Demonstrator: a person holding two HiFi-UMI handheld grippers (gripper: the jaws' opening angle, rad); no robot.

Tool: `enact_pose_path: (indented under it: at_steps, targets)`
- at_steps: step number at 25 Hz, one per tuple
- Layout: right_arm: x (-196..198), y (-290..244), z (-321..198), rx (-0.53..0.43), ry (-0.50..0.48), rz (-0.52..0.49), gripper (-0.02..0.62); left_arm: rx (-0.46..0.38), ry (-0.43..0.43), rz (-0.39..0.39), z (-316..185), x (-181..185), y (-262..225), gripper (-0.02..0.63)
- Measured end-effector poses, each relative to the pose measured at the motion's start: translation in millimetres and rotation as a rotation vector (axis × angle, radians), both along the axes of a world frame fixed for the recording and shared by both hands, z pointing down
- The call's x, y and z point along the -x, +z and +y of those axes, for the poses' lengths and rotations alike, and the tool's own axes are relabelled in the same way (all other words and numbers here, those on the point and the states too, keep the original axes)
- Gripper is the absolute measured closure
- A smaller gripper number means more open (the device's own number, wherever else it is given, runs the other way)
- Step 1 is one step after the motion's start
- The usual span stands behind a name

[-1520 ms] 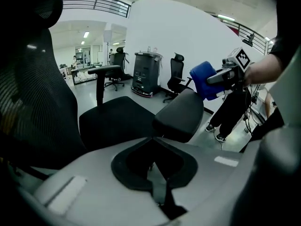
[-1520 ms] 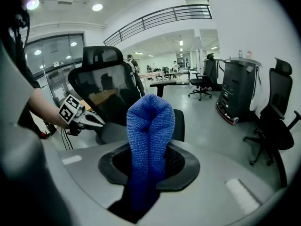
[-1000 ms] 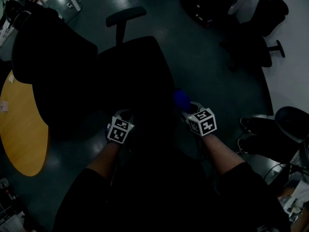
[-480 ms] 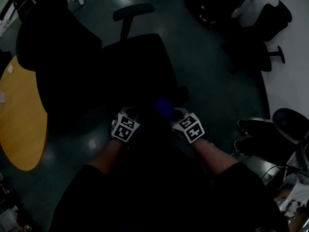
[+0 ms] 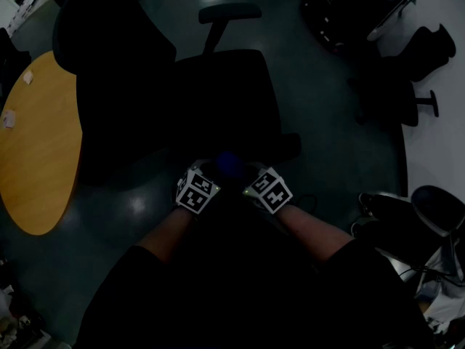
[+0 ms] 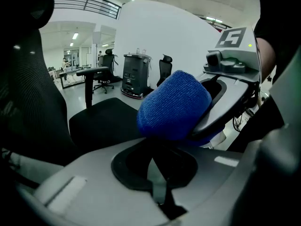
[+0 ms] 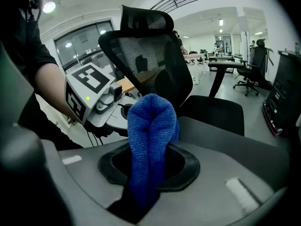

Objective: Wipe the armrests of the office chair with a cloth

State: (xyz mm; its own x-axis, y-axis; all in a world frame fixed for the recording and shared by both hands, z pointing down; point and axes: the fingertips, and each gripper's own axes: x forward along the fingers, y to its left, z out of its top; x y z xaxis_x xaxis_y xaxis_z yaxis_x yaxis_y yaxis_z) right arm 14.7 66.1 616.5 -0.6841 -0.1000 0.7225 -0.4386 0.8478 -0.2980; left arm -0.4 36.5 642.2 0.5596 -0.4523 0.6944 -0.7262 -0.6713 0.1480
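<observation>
Cloth: the blue cloth (image 7: 150, 140) is soft and fuzzy, folded into a fat bump, near the front edge of the seat.
Right gripper (image 7: 141, 197): jaws squeezed tight on the cloth.
Left gripper (image 6: 162, 192): jaws pressed together, holding nothing, just beside the cloth.
Office chair (image 5: 218, 100): black, with a see-through mesh back and a flat armrest (image 5: 230, 11) on a thin post.
Room to move: shiny dark floor (image 5: 320, 107) shows around the chair.

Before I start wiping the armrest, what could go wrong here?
The blue cloth sits bunched in the right gripper alone, so pressing on an armrest could drag it loose. The left gripper hangs right beside it, so a sideways sweep may knock them together.
</observation>
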Motion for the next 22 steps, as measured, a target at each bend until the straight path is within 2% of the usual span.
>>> enact_pose_path:
  at_steps: [5,9,11,14,17,20,22]
  targets:
    - [19.6,-1.8,0.7,0.004,-0.008,-0.008,0.483,0.001,-0.071,0.02,11.9,37.2,-2.3,0.589]
    - [31.6,-21.1,5.6,-0.007,0.027,-0.055,0.483,-0.032,-0.179,0.077,20.7,75.7,-23.3,0.589]
    - [33.9,-30.3,8.8,-0.017,0.054,-0.074,0.483,-0.058,-0.205,0.102,25.4,91.4,-38.5,0.589]
    - [35.5,-48.8,15.5,-0.04,0.103,-0.103,0.483,-0.107,-0.199,0.13,34.0,107.3,-63.9,0.589]
    - [31.5,-65.6,19.7,-0.054,0.178,-0.126,0.483,-0.142,-0.23,0.203,36.4,117.3,-82.9,0.59]
    - [25.2,-75.9,22.2,-0.047,0.27,-0.154,0.483,-0.148,-0.267,0.284,36.9,118.5,-83.8,0.589]
    - [19.0,-83.3,25.6,-0.048,0.318,-0.169,0.483,-0.137,-0.262,0.317,40.8,110.4,-80.0,0.591]
